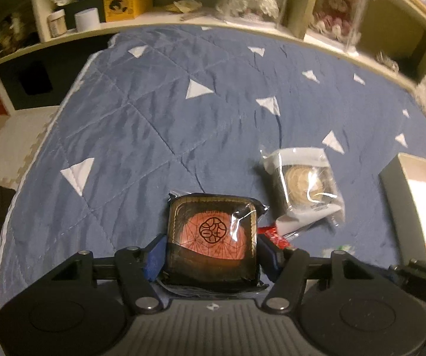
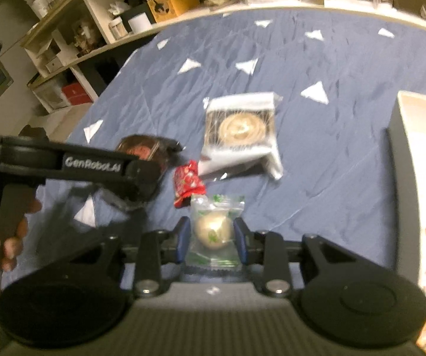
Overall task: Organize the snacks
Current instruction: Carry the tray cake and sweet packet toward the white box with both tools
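Your left gripper (image 1: 211,252) is clamped on the square black packet with red round centre (image 1: 212,233), bottom centre | your right gripper (image 2: 211,238) pinches the clear wrapper with golden ball (image 2: 213,231), bottom centre | farther, mid-frame on the blue quilt (image 2: 331,124): white packet with swirl biscuit (image 2: 241,132)

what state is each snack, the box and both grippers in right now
left gripper: shut on the square black snack
square black snack: wrapped, held
right gripper: shut on the round gold snack
round gold snack: in clear wrapper, between the pads
white-wrapped pastry: sealed, lying on the blue quilt
red candy: wrapped, lying loose
box: open
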{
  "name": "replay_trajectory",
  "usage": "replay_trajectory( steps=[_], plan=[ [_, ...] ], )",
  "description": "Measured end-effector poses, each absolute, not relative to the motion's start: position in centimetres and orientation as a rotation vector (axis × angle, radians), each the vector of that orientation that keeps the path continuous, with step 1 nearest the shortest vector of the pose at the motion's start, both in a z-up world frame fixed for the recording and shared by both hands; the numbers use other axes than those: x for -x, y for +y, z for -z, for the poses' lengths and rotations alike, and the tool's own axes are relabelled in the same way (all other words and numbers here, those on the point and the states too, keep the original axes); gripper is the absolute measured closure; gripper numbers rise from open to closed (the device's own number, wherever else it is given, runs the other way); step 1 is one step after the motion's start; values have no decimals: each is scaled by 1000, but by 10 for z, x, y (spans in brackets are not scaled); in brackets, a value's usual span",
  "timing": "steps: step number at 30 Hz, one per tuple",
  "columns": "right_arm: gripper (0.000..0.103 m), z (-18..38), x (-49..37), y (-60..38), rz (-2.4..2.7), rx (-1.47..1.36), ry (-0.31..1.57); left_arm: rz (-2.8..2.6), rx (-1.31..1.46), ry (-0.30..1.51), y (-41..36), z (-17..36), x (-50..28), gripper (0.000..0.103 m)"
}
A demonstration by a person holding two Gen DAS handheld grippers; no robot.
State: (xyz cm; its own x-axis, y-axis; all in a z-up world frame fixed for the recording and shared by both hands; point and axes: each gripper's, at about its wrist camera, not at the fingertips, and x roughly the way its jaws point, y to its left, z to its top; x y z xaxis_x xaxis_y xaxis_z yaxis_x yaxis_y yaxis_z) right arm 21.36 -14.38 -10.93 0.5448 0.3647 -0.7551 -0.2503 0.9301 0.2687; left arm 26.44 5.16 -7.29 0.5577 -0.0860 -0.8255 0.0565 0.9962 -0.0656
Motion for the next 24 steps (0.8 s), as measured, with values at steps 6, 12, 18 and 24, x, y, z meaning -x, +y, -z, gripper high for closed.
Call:
replay_trajectory(
  steps=[6, 12, 18, 24],
  plan=[
    [66, 88, -210, -163, -357, -142, 861, 88, 68, 901, 45, 48, -244, 38],
    [66, 68, -208, -177, -344, -149, 810, 106, 92, 833, 29, 22, -227, 38],
    [66, 44, -202, -191, -327, -126, 768, 123, 83, 800, 14, 9, -215, 38],
    [66, 29, -197, -217, -280, -119, 744, 140, 66, 767, -7, -1, -207, 38]
  ],
)
